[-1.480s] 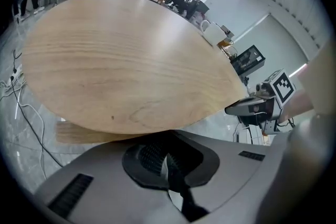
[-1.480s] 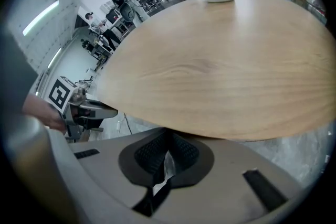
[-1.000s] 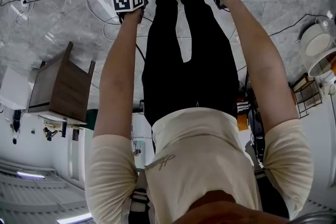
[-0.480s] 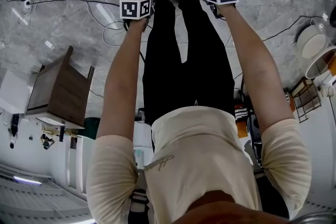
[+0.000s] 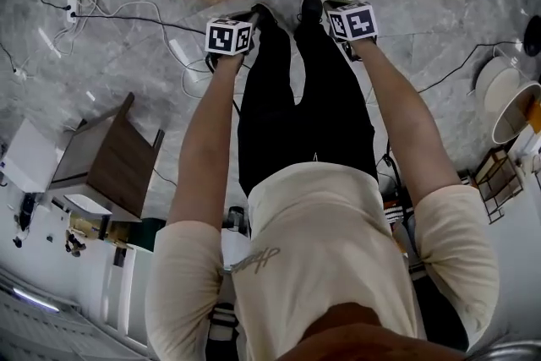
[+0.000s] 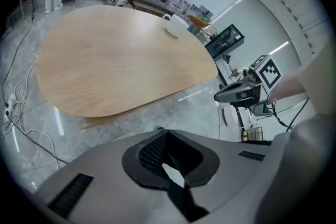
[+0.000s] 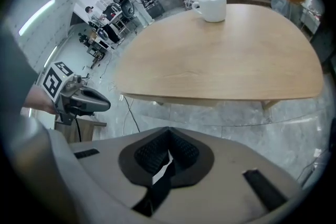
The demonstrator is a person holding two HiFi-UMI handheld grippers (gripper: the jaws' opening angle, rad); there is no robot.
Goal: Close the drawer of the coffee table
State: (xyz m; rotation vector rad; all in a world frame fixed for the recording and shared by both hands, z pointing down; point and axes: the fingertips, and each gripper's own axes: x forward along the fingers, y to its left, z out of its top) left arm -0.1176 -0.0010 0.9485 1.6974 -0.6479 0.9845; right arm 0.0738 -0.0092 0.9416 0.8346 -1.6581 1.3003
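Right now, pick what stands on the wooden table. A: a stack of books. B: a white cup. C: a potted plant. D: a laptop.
B: the right gripper view shows a white cup standing near the far edge of the wooden table.

In front of me a wooden coffee table (image 7: 220,55) stands on the grey marble floor (image 5: 439,21). A white cup (image 7: 212,8) sits on it, and cables (image 5: 84,13) trail over the floor.
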